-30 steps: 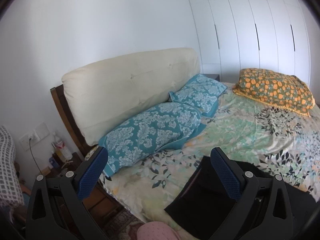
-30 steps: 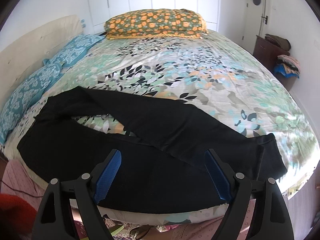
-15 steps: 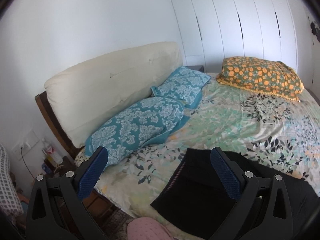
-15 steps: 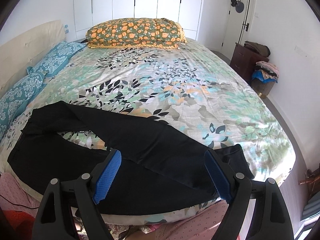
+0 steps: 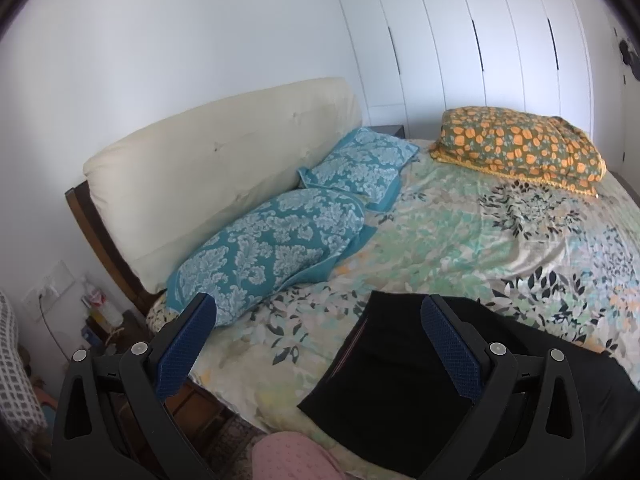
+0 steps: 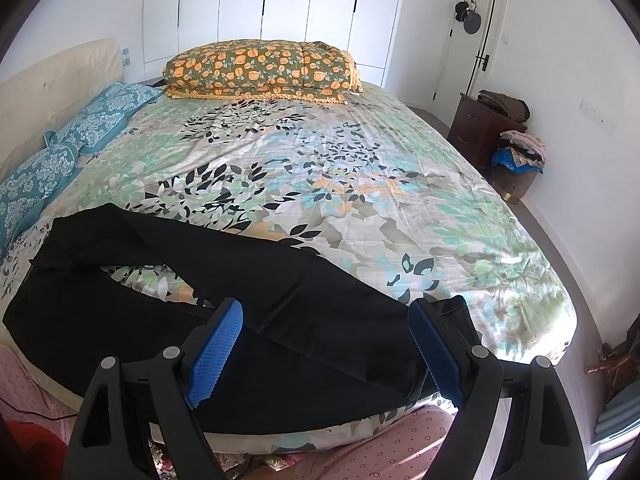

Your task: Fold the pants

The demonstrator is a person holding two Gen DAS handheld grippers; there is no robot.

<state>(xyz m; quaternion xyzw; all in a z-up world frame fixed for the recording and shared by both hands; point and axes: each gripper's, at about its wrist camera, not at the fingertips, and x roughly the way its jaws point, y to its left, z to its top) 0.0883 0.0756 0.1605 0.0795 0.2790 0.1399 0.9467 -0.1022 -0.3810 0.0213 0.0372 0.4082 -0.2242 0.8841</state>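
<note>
1. The black pants [image 6: 280, 320] lay spread along the near edge of the bed [image 6: 360, 168], on the floral bedspread, with the near edge of the fabric hanging just over the mattress side.
2. One leg crossed diagonally over the other, leaving a gap of bedspread showing between them toward the left.
3. In the left wrist view, the waistband end of the pants [image 5: 384, 376] sat near the bed's corner, a thin pale stripe running along its left edge.
4. The left gripper [image 5: 316, 344] hung above that end with its blue-padded fingers spread wide, holding nothing; the right pad stood over the black cloth, the left one over the bedspread's edge.
5. The right gripper [image 6: 324, 348] was likewise released, its fingers wide apart above the crossed legs and empty.
6. Two teal patterned pillows [image 5: 272, 248] leaned against the cream headboard [image 5: 216, 168].
7. A folded orange-flowered quilt [image 6: 260, 70] rested at the far side of the bed, in front of the white wardrobe [image 6: 280, 8].
8. A dark dresser [image 6: 480, 128] with piled clothes stood by the right wall.
</note>
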